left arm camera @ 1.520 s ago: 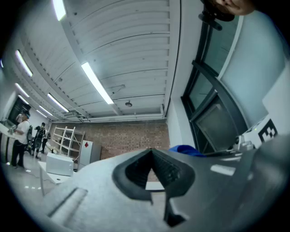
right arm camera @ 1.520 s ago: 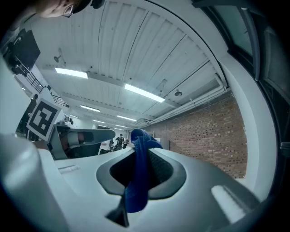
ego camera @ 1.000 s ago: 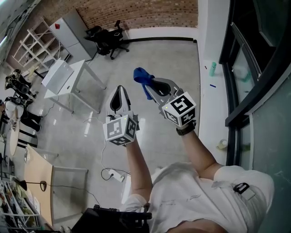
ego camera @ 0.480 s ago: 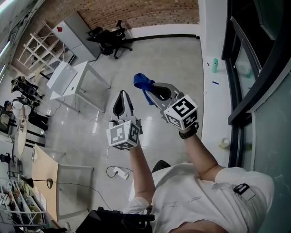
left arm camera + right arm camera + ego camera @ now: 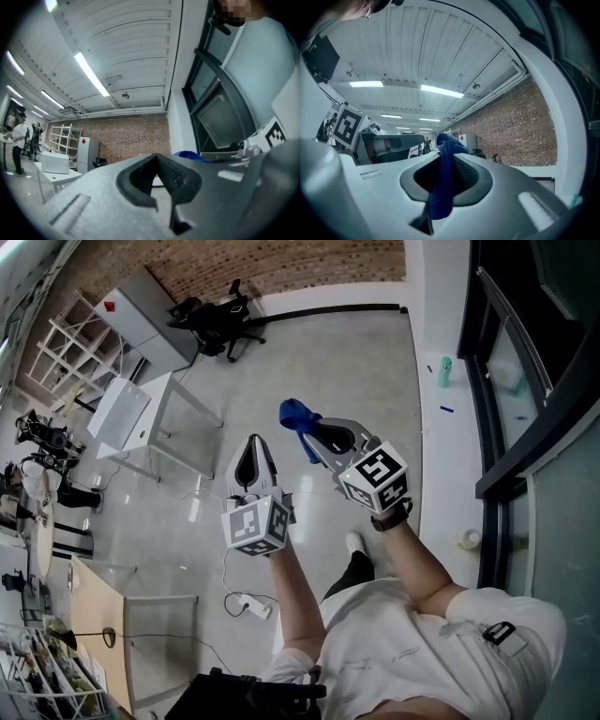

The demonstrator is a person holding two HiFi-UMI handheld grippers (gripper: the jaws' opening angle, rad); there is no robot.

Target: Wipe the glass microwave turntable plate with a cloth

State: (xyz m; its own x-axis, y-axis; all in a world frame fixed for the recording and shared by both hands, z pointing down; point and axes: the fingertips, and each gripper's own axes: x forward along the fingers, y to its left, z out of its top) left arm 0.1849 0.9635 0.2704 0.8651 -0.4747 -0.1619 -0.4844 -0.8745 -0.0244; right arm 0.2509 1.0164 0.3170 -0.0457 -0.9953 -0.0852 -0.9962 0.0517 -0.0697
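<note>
My right gripper [image 5: 307, 427] is shut on a blue cloth [image 5: 296, 417], which bunches out past its tips and hangs down between the jaws as a blue strip [image 5: 442, 183] in the right gripper view. My left gripper [image 5: 252, 441] is held beside it at the left, shut with nothing between its jaws; its tips [image 5: 156, 155] meet in the left gripper view. Both grippers point upward and away from the floor. No glass turntable plate shows in any view.
The floor lies far below. A white table [image 5: 164, 418] with a white box-shaped appliance [image 5: 119, 412] stands at the left, black office chairs [image 5: 211, 315] near the brick wall [image 5: 281, 263]. A dark window frame [image 5: 506, 381] runs along the right. A power strip [image 5: 253, 606] lies on the floor.
Both grippers have stayed close together and shut while the view shifted slightly; the person's foot now shows below the arms. The cloth remains held in the right gripper.
</note>
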